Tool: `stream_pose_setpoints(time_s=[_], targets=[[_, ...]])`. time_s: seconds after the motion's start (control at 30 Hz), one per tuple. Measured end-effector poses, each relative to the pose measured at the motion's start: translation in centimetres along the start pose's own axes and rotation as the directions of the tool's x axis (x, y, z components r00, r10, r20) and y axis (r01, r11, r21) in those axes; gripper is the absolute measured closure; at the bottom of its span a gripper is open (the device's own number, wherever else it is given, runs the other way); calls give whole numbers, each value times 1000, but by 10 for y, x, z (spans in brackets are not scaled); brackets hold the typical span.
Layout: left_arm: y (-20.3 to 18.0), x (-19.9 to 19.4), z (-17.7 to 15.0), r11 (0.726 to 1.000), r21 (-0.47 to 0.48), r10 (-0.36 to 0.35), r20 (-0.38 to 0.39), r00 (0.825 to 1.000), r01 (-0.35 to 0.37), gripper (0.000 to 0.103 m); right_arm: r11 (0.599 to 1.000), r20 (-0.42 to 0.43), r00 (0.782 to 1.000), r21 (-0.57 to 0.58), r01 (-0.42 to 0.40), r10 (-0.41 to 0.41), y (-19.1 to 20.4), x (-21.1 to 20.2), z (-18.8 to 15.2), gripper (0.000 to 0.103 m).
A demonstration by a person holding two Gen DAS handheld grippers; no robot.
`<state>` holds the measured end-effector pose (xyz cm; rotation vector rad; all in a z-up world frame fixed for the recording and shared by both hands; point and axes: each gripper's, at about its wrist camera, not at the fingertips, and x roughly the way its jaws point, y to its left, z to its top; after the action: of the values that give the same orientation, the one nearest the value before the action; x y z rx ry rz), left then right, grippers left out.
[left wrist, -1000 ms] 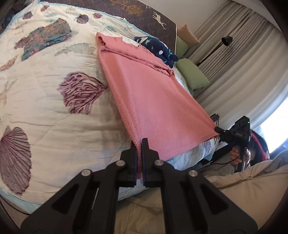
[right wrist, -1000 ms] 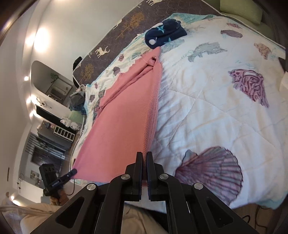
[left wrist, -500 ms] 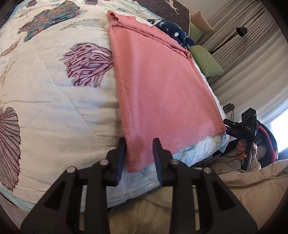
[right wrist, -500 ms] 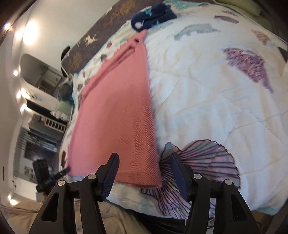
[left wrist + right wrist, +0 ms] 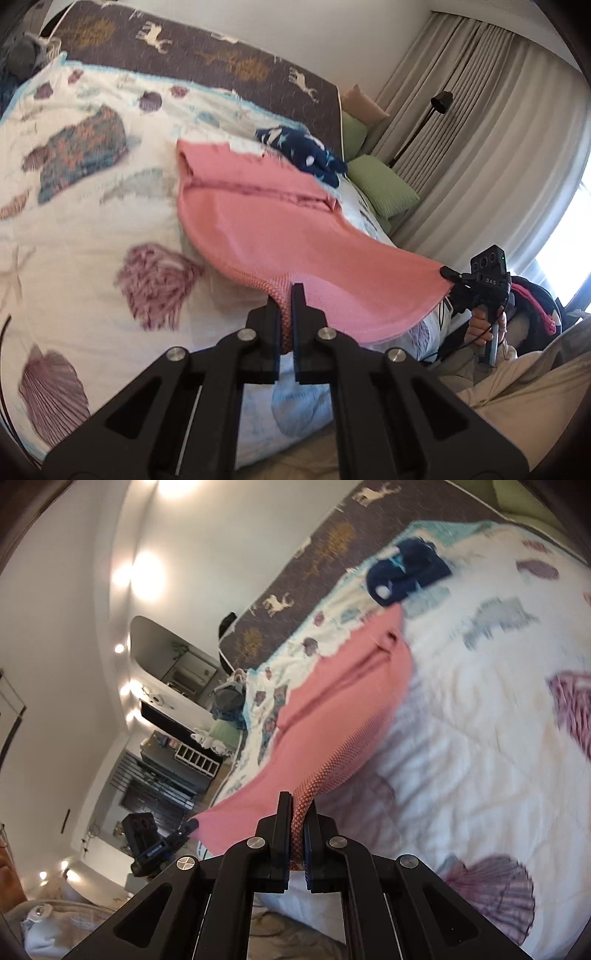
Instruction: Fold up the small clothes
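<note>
The pink knit garment is stretched out over the seashell quilt, its near hem lifted off the bed while the far end, with a folded seam, is left lying flat. One corner is pinched tight in the left gripper, the other clamped in the right gripper.

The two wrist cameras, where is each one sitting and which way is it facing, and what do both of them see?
Left wrist: on the left gripper, looks across the seashell quilt toward the curtains; own fingers clamp the pink garment; right gripper and hand at right.
Right wrist: on the right gripper, looks across the bed toward the headboard; own fingers clamp the garment's other corner; left gripper at lower left.
Shared: pink garment, navy garment, quilt, headboard.
</note>
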<state>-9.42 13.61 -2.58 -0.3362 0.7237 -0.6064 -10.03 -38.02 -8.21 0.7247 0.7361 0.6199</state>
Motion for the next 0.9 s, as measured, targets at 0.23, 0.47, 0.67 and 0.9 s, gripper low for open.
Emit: stream_pose_setpoints(time_s=[0.23,0.47,0.67,0.9], targets=[[4,4,33,999,30,40,77,996,-42,98,998,67,997,-60,-23,28,18,-1,35,99],[-7,17,82,986,129,83,138,987,-101,98,985,131,991,-170,41,-19,49,13,86,99],[-3,31,121,980,126,128,175,976,-151,98,967,196,979,-233,100,-54,66,27,123,99],[13,63,158,976,106,169,175,970,-189,98,959,214,972,-244,145,-93,69,56,158,99]])
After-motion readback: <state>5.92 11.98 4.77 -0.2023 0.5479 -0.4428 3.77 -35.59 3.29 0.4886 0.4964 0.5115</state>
